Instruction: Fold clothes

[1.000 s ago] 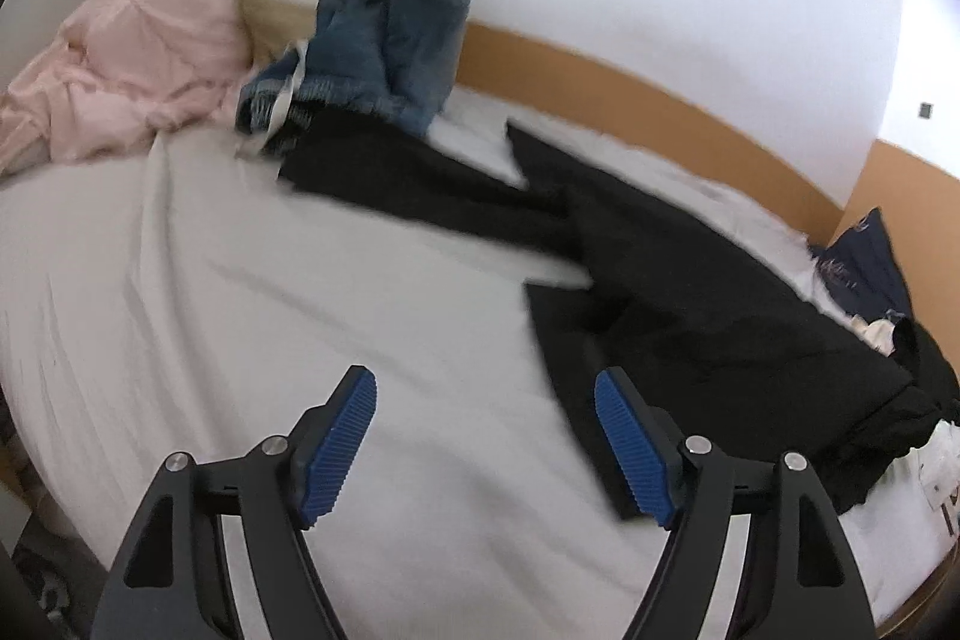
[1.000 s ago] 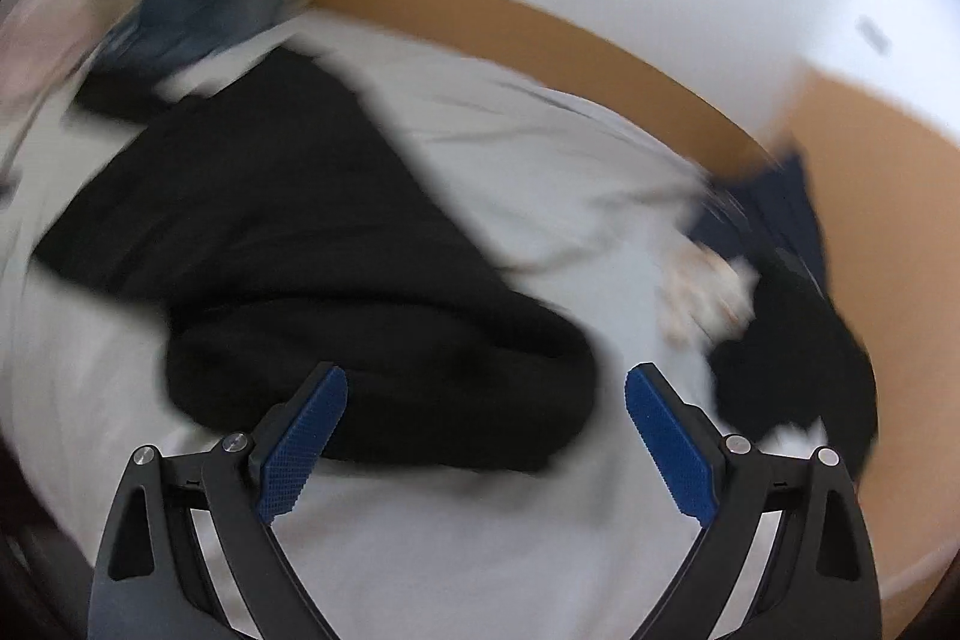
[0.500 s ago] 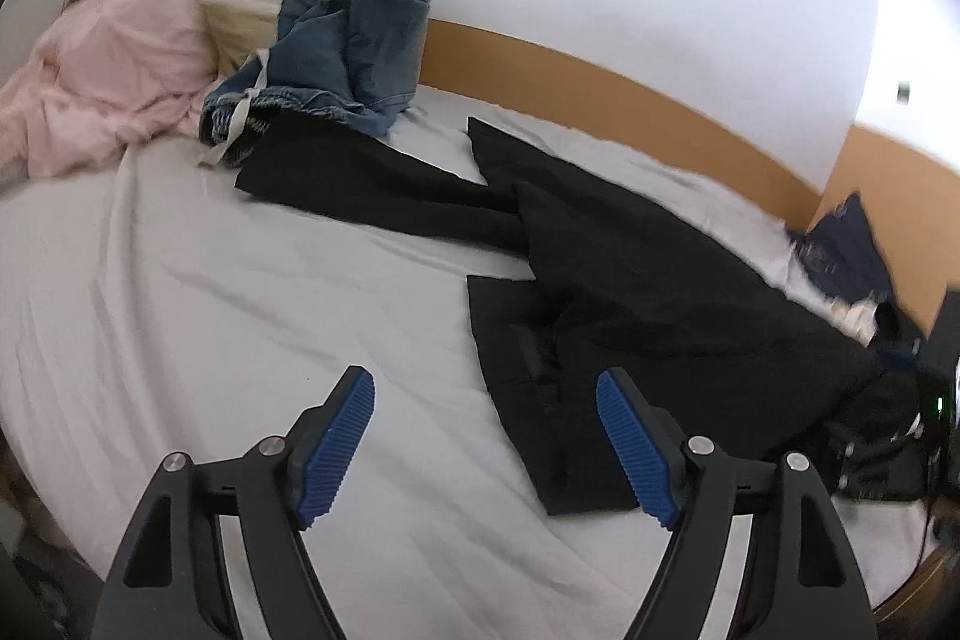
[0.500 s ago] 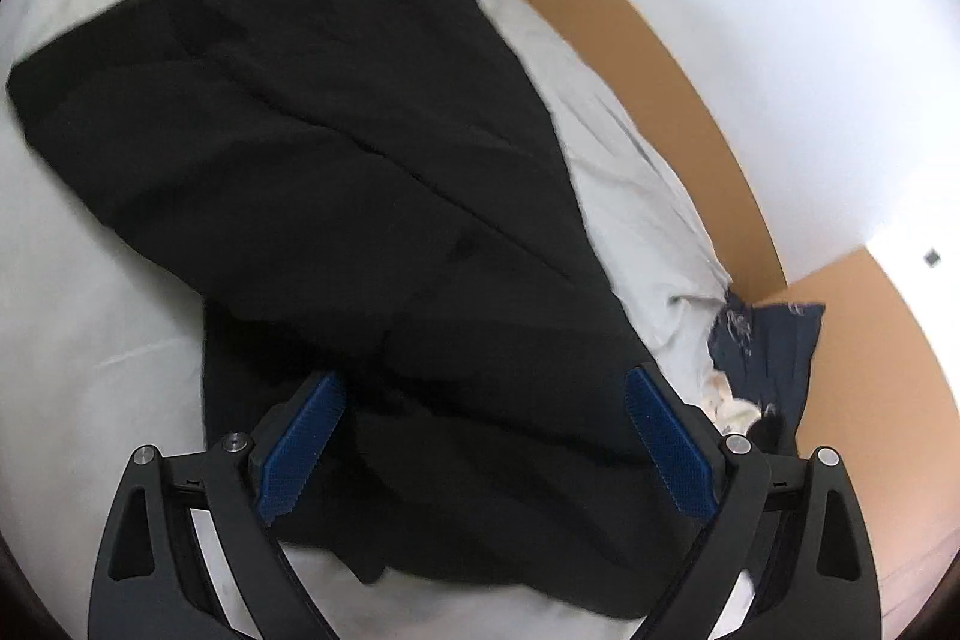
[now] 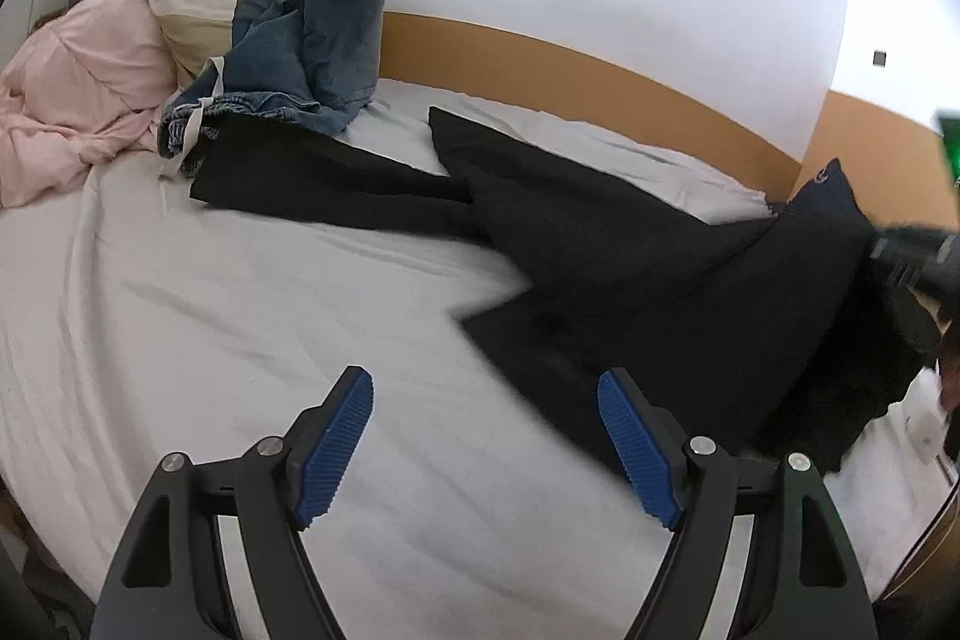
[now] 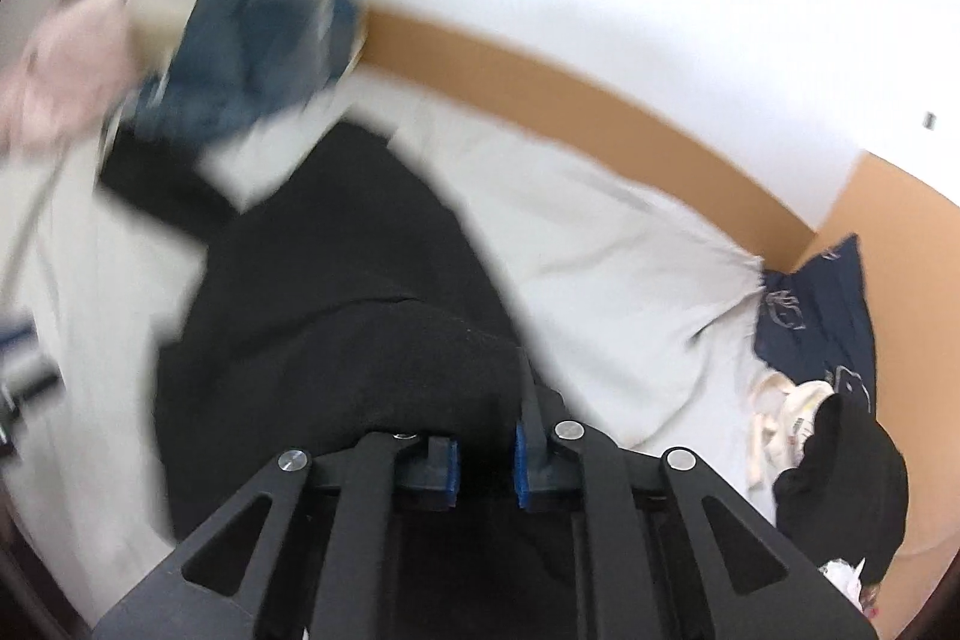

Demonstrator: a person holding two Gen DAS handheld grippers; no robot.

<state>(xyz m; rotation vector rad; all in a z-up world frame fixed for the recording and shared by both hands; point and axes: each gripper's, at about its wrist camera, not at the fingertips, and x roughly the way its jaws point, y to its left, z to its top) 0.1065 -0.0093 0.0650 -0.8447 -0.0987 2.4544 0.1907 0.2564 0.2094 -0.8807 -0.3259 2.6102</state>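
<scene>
The right tool (image 6: 486, 469) has its jaws drawn narrow on a bunched fold of the black trousers (image 6: 336, 316), with cloth humped up just ahead of the pads. The left tool (image 5: 486, 439) stands wide and holds nothing; it hangs over the bare sheet of the bed (image 5: 240, 316), its right pad just at the trousers' near edge.

The trousers (image 5: 630, 268) lie spread across the middle of the bed, two legs fanned apart toward the headboard, the waist end lifted at the right where the right tool grips it. They are not yet a neat stack: no clean fold line shows, so this garment's folding looks only partly under way.

Beyond it, a heap (image 5: 240, 40) of jeans, a pink garment and other clothes sits crumpled at the far left, and a smaller pile (image 6: 828, 370) lies in the right corner. Judging by those, much of the job is left.
</scene>
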